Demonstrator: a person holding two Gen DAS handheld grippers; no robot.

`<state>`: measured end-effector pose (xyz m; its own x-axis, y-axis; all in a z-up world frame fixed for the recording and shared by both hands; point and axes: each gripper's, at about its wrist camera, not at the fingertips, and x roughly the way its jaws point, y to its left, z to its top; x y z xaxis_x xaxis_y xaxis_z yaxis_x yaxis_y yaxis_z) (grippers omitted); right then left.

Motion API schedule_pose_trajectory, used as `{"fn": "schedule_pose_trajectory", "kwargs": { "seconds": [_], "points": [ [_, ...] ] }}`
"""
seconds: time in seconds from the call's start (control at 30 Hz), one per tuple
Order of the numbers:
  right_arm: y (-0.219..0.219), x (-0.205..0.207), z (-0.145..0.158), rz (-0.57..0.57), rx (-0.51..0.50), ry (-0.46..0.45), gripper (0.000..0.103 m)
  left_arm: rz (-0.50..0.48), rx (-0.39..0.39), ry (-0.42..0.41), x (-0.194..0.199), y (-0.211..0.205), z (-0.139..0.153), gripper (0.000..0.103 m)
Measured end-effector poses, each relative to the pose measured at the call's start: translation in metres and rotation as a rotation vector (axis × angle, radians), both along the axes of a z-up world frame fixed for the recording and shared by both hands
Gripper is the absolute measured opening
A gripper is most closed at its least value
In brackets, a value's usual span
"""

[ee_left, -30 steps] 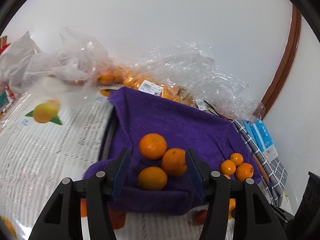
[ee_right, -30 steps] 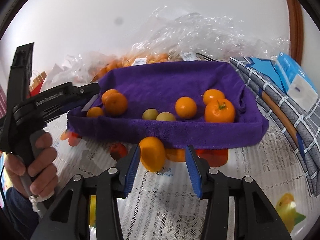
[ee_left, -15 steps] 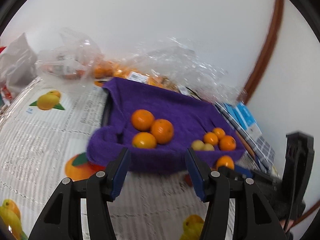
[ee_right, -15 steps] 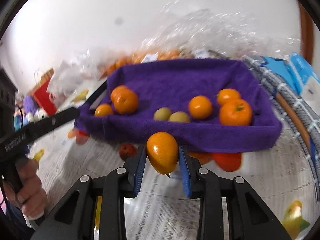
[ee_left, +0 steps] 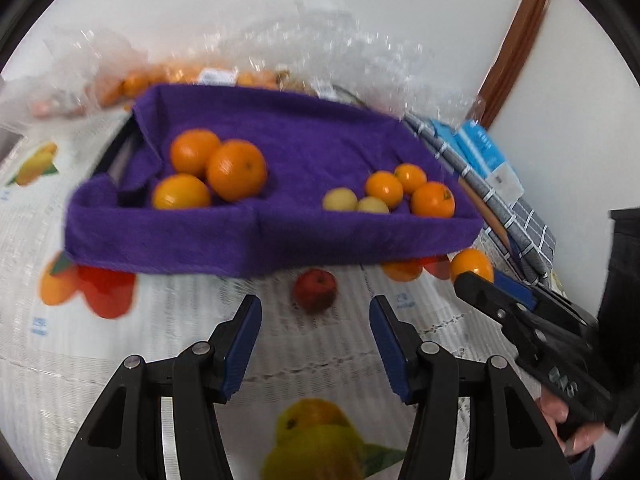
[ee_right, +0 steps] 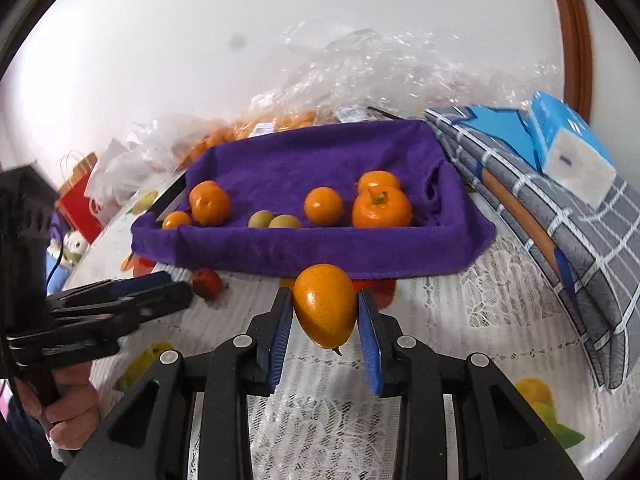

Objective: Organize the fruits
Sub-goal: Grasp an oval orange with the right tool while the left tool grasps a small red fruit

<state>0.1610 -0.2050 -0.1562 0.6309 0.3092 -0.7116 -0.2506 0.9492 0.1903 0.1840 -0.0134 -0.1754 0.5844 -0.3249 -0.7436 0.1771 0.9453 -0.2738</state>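
A tray lined with a purple towel [ee_left: 280,240] [ee_right: 320,252] holds three big oranges at its left [ee_left: 236,170], and small oranges [ee_left: 432,200] and two pale yellow fruits [ee_left: 340,200] at its right. My right gripper [ee_right: 324,312] is shut on an orange oval fruit [ee_right: 324,308], held above the cloth in front of the tray; it also shows in the left wrist view [ee_left: 472,266]. My left gripper [ee_left: 316,344] is open and empty, just short of a small red fruit [ee_left: 315,290] on the tablecloth.
Clear plastic bags of oranges [ee_left: 168,76] lie behind the tray against the white wall. A checked grey cloth [ee_right: 560,216] and a blue-white box [ee_right: 568,144] lie at the right. A red bag [ee_right: 80,200] stands at the far left. The tablecloth has printed fruit pictures.
My right gripper closed on the orange oval fruit and lifted it. My left gripper pulled back from the tray toward the small red fruit, staying open.
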Motion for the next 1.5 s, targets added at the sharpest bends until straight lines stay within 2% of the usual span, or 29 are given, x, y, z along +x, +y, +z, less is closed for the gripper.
{"fn": "schedule_pose_trajectory", "kwargs": {
  "seconds": [0.2,0.27,0.37,0.5,0.57,1.07,1.27,1.37,1.5],
  "points": [
    [-0.014,-0.004,0.001,-0.040,0.017,-0.015,0.033,0.055,0.048,-0.024,0.008,-0.009,-0.002,0.051],
    [-0.017,-0.004,0.001,-0.054,0.027,-0.016,0.033,0.064,0.063,-0.031,0.008,-0.009,-0.003,0.041],
    [-0.018,-0.003,0.000,-0.056,0.030,-0.008,0.033,0.088,0.039,-0.025,0.009,-0.002,-0.003,0.024],
    [-0.017,-0.002,-0.001,-0.055,0.032,0.000,0.033,0.070,-0.053,-0.032,0.006,0.008,-0.003,0.024],
    [-0.017,-0.002,-0.001,-0.054,0.035,0.003,0.033,0.064,-0.073,-0.045,0.003,0.009,-0.001,0.024],
    [-0.022,-0.004,0.001,-0.072,0.079,-0.022,0.033,0.093,-0.123,-0.057,-0.004,0.020,0.003,0.024],
    [-0.023,-0.003,0.004,-0.091,0.072,-0.032,0.033,0.124,-0.173,-0.056,-0.010,0.039,0.008,0.024],
    [-0.018,0.001,0.011,-0.080,0.057,-0.035,0.033,0.155,-0.156,-0.074,-0.012,0.054,0.017,0.024],
    [-0.009,0.009,0.032,-0.054,0.016,-0.094,0.033,0.188,-0.133,-0.125,-0.010,0.078,0.036,0.024]
  ]
}}
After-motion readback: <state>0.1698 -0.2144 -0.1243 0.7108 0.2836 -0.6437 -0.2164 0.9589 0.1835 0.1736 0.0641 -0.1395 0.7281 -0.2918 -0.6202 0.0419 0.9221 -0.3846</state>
